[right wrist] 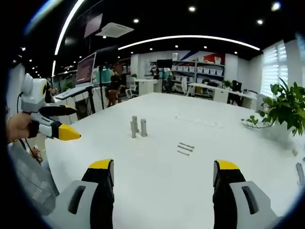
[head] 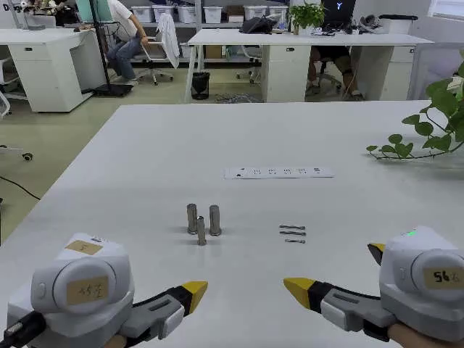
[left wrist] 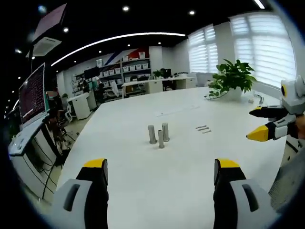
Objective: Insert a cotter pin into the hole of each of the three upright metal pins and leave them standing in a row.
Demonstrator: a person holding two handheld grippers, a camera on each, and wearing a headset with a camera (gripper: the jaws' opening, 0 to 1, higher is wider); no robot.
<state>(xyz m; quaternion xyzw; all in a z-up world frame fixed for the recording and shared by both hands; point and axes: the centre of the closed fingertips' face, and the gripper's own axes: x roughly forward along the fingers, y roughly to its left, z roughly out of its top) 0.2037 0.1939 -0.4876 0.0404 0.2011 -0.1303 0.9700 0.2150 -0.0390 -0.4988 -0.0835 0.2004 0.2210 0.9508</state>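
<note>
Three short grey metal pins stand upright in a tight cluster on the white table, also seen in the left gripper view and the right gripper view. Three small cotter pins lie side by side to their right. My left gripper hovers open near the table's front left, well short of the pins. My right gripper is open at the front right, with nothing between its yellow-tipped fingers.
A white power strip lies flat beyond the pins. A leafy plant trails onto the table at the far right. Desks, chairs and seated people are across the room behind the table.
</note>
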